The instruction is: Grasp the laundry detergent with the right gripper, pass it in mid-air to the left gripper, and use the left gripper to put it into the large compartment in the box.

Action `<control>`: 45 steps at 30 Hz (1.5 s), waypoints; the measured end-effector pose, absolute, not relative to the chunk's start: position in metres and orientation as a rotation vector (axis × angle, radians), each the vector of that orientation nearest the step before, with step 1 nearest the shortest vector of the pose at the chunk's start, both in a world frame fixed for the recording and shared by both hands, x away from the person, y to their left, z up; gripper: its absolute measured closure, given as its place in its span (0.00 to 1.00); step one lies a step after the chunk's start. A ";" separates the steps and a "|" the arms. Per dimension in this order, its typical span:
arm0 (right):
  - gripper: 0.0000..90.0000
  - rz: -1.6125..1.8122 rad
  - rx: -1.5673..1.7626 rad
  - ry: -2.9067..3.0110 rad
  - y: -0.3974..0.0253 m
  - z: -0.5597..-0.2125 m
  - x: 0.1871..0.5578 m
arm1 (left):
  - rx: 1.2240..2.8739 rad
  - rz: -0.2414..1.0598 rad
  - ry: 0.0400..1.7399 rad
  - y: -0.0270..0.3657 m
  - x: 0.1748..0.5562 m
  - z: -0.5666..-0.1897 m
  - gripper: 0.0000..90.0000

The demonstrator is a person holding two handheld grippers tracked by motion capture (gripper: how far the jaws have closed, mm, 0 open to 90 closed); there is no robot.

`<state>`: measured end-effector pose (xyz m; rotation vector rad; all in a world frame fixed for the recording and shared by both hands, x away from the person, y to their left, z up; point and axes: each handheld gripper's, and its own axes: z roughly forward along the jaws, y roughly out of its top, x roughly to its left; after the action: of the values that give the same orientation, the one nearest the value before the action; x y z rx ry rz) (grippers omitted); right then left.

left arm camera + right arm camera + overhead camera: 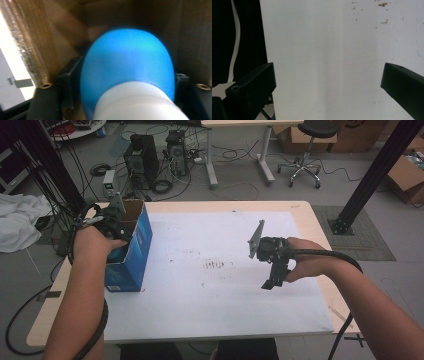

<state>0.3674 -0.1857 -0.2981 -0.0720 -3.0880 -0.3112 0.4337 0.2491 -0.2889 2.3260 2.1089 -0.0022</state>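
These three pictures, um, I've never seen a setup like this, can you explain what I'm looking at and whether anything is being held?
A person sits at a table and holds a hand-operated gripper in each hand; there is no robot arm. The high view looks down from above the person. The other two pictures come from small cameras riding on each gripper, looking along its black fingers.

On the pale wooden table lies a white sheet, with an open blue cardboard box standing at its left side.

The left gripper reaches into that box. Its own view shows a smooth blue rounded object with a white lower part sitting between the fingers, with the box's brown inside around it. It looks gripped.

The right gripper hangs over the sheet, its fingers wide apart and holding nothing.
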 end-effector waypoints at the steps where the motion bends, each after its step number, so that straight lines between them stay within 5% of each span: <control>1: 0.00 -0.313 -0.070 -3.088 -0.186 -0.298 0.367 | 2.327 0.003 2.107 0.249 0.434 -0.288 0.33; 15: 0.00 -0.314 -0.069 -3.090 -0.185 -0.297 0.366 | 2.356 0.048 2.102 0.245 0.431 -0.271 0.32; 21: 0.00 -0.312 -0.065 -3.095 -0.183 -0.294 0.364 | 2.357 0.071 2.096 0.243 0.428 -0.256 0.22; 45: 0.00 -0.312 -0.060 -3.089 -0.184 -0.295 0.364 | 2.436 0.097 1.967 0.230 0.421 -0.200 0.12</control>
<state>0.3644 -0.1844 -0.2948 -0.0600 -3.0892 -0.3121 0.4207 0.2302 -0.2002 2.4355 1.9665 0.0970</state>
